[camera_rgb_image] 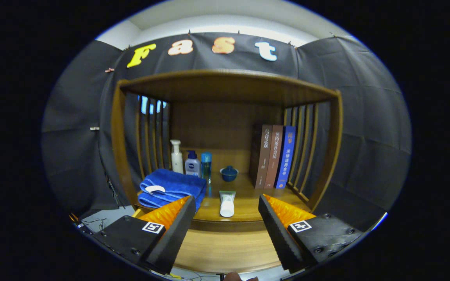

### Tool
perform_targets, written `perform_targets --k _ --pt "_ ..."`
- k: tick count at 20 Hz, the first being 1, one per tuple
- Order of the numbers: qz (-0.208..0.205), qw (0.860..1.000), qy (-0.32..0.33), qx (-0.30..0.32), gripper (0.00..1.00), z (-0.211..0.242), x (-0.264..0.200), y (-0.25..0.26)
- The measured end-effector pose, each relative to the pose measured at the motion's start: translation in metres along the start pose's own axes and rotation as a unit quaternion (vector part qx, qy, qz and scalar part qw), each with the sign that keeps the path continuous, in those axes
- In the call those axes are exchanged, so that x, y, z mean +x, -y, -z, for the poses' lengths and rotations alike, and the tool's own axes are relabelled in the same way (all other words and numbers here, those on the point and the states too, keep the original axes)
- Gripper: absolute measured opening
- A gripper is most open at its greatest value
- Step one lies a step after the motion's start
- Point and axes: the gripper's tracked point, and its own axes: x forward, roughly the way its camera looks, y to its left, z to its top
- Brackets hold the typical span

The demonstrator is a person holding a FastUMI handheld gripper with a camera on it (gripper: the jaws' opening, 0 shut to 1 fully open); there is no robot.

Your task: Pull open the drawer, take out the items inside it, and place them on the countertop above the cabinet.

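Black cloth walls [365,117] enclose the booth beneath a pale ceiling [225,19]. A brown wooden open-fronted cabinet [225,84] with slatted sides stands against the back cloth, dimly lit inside.

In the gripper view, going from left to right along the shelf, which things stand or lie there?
Blue towel → white pump bottle → blue-capped bottle → blue tumbler → small blue lidded pot → three upright books. The claw is open, empty, before the shelf.
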Motion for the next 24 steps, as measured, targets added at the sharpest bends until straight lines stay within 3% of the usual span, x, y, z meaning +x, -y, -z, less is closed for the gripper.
perform_targets --k 5,11,18,24 --pt "0.006 0.999 0.049 0.001 1.0 0.027 -0.084 0.007" --pt "0.0 0.999 0.043 0.016 1.0 0.1 -0.13 0.008" --pt "0.0 1.0 0.026 -0.001 1.0 0.191 -0.115 0.0" --pt "-0.001 1.0 0.006 0.008 1.0 0.228 -0.074 -0.003"
